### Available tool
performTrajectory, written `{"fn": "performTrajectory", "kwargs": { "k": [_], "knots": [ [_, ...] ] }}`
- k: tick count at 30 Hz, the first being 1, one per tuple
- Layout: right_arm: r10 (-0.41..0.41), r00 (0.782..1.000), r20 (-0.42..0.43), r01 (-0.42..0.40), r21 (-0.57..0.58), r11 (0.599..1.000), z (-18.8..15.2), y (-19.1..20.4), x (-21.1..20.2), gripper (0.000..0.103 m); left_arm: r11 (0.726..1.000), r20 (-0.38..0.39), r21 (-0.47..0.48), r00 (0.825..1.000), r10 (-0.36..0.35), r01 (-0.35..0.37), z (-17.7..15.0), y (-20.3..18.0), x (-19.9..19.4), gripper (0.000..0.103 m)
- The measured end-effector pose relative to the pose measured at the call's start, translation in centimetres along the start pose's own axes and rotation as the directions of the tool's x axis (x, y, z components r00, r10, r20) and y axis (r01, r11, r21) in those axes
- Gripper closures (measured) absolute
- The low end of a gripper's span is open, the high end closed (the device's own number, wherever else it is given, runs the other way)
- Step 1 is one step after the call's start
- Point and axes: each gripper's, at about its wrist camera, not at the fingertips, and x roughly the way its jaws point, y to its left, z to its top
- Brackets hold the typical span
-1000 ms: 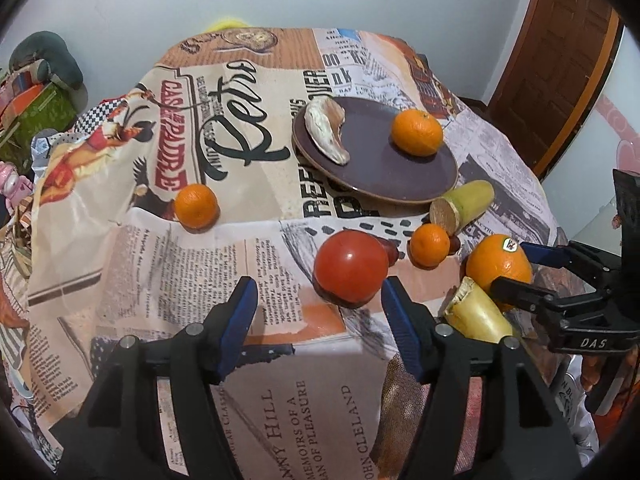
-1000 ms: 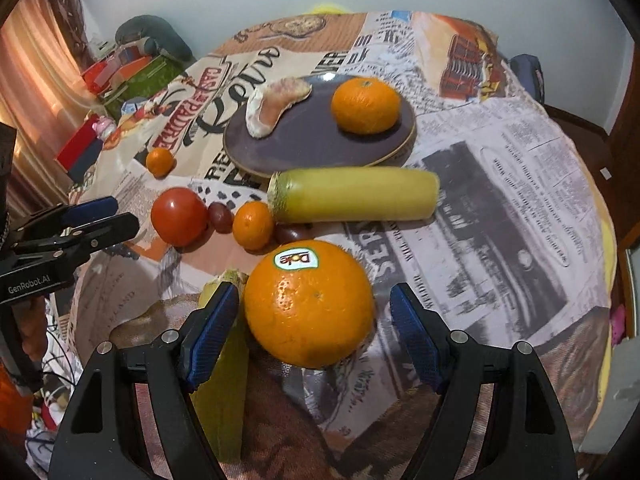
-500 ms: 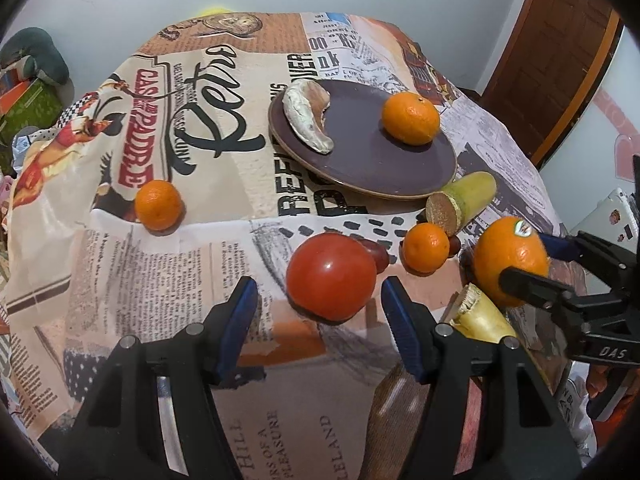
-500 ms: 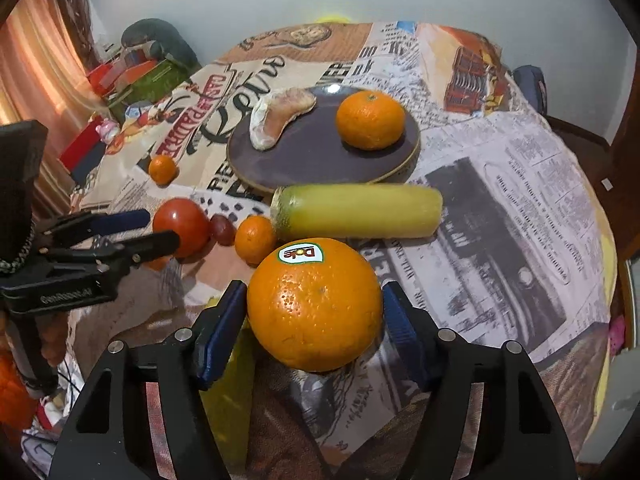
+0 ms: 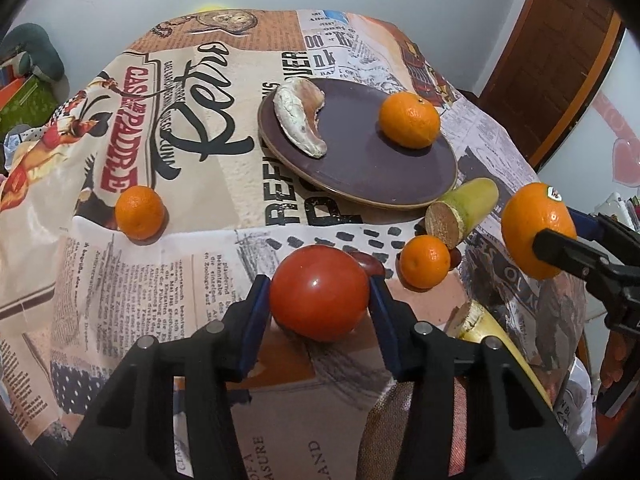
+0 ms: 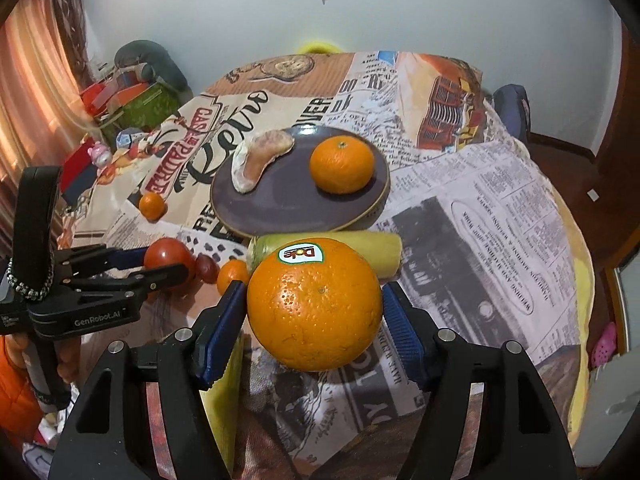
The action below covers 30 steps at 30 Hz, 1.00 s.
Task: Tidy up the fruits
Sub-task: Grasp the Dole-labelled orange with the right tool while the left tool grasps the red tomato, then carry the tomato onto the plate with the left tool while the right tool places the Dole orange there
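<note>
My left gripper [image 5: 318, 300] is shut on a red tomato [image 5: 319, 297] at the table's near side. My right gripper [image 6: 314, 312] is shut on a big orange with a Dole sticker [image 6: 315, 305] and holds it above the table; it also shows at the right of the left wrist view [image 5: 536, 228]. A dark plate [image 5: 368, 168] holds a mandarin [image 5: 409, 120] and a peeled fruit segment [image 5: 300, 120]. Two small mandarins [image 5: 140, 211] [image 5: 425, 262] lie on the cloth.
A yellow-green cut stalk [image 5: 464, 210] lies beside the plate, and another yellow piece [image 5: 484, 328] sits at the near right edge. A dark grape [image 5: 370, 266] lies behind the tomato. The table edge drops off at the right, with a door [image 5: 560, 60] beyond.
My left gripper moved forward and closed on the tomato. My right gripper closed on the big orange and lifted it off the table.
</note>
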Motion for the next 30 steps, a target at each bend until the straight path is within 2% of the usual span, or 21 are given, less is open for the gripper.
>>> {"fn": "performTrajectory", "kwargs": {
  "k": [16, 30],
  "knots": [
    [0.0, 0.997, 0.083, 0.004, -0.048, 0.999, 4.3, 0.1, 0.2, 0.037, 1.0, 0.129, -0.012, 0.992, -0.002, 0.004, 3.5, 0.9, -3.7, 0.054],
    [0.035, 0.998, 0.057, -0.031, -0.075, 0.997, 6.1, 0.7, 4.2, 0.037, 1.0, 0.141, 0.004, 0.99, -0.021, 0.02, 7.0, 0.8, -1.0, 0.054]
  ]
}}
